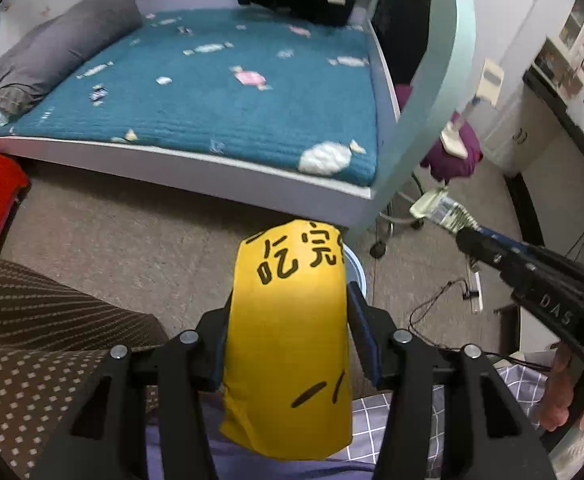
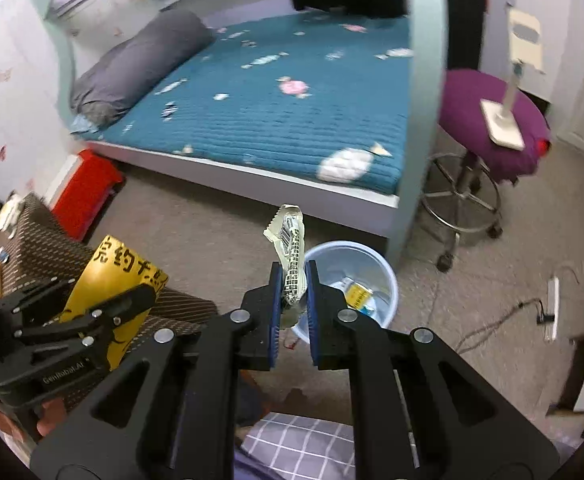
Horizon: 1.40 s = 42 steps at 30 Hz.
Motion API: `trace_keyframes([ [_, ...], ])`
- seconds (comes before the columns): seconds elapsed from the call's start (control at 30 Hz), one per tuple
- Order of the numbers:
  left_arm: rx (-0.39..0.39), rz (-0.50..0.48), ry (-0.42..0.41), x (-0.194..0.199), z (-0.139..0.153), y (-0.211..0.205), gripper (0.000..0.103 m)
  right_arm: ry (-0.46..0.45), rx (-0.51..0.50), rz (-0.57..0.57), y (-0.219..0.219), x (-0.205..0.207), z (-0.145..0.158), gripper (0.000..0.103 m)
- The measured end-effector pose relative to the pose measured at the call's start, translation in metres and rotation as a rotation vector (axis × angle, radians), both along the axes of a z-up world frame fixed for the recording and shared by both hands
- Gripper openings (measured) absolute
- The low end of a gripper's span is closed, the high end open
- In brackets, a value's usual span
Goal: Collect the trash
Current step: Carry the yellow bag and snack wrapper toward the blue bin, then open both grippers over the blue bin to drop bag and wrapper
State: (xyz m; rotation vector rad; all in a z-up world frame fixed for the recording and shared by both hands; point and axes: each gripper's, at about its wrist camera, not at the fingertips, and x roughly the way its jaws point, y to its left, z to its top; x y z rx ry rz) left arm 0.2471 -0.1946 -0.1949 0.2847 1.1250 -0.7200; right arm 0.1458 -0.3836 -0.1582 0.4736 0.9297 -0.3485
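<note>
- The left gripper (image 1: pixel 288 344) was clamped on a yellow packet (image 1: pixel 292 320), its pads pressing the packet's two sides about halfway up; the printed top stuck out toward twelve o'clock in the left wrist view.
- The right gripper (image 2: pixel 294 296) was nearly pressed together, pinching a crumpled wrapper (image 2: pixel 290 248) by its lower end, with the rest standing free above the pads.
- Both pieces looked light and soft: the packet seemed to be thin film that would dent rather than resist, and the wrapper limp and likely slippery, so a hold low on the body seemed safest.
- The bin (image 2: pixel 388 280) stood on the floor just past the right gripper, at about one o'clock from the wrapper, already holding some litter.
- The bed (image 2: pixel 252 176) edge ran across at twelve o'clock, a stool (image 2: pixel 492 120) sat at two o'clock and a dotted box (image 2: pixel 44 232) at nine o'clock; the carpet around the bin appeared open enough for both hands.
</note>
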Motion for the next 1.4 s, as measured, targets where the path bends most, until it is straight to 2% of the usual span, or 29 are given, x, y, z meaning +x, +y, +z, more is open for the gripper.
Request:
trace_keyframes([
  [0.1,0.023,-0.022,0.047,0.002,-0.017,-0.02,0.05,0.024,0.014,-0.048,-0.016,-0.005,-0.011,0.012],
  [0.23,0.064,-0.057,0.059,0.004,-0.032,-0.049,0.05,0.047,0.026,-0.105,-0.033,-0.01,-0.02,0.012],
  [0.33,0.073,-0.063,0.029,0.006,-0.031,-0.066,0.065,0.053,0.03,-0.129,-0.043,-0.014,-0.024,0.012],
  [0.37,0.075,-0.06,0.035,0.007,-0.03,-0.068,0.076,0.054,0.031,-0.134,-0.044,-0.015,-0.025,0.012],
  [0.4,0.061,-0.057,0.047,0.008,-0.029,-0.07,0.079,0.056,0.031,-0.136,-0.044,-0.016,-0.025,0.012],
  [0.53,0.085,-0.047,0.023,0.012,-0.029,-0.069,0.079,0.067,0.033,-0.118,-0.04,-0.011,-0.03,0.012],
  [0.83,0.143,0.026,0.059,0.026,-0.044,-0.028,0.079,0.092,0.041,-0.003,-0.02,0.027,-0.04,0.015],
  [0.87,0.145,0.031,0.056,0.027,-0.044,-0.025,0.079,0.096,0.053,-0.002,-0.019,0.029,-0.041,0.018],
  [0.9,0.145,0.039,0.052,0.028,-0.043,-0.021,0.079,0.098,0.055,-0.007,-0.02,0.029,-0.041,0.046],
  [0.93,0.143,0.043,0.051,0.028,-0.042,-0.019,0.079,0.095,0.039,-0.014,-0.018,0.027,-0.04,0.079],
  [0.97,0.14,0.043,0.05,0.027,-0.041,-0.018,0.079,0.084,-0.009,0.002,-0.013,0.025,-0.037,0.081],
  [1.03,0.139,0.04,0.043,0.025,-0.039,-0.017,0.079,0.096,-0.03,0.033,-0.008,0.023,-0.037,0.08],
  [1.13,0.139,0.038,0.035,0.02,-0.036,-0.016,0.079,0.106,-0.001,0.021,-0.009,0.019,-0.039,0.08],
  [1.4,0.129,0.043,0.018,0.01,-0.027,-0.012,0.079,0.11,-0.017,0.032,0.002,0.01,-0.034,0.08],
])
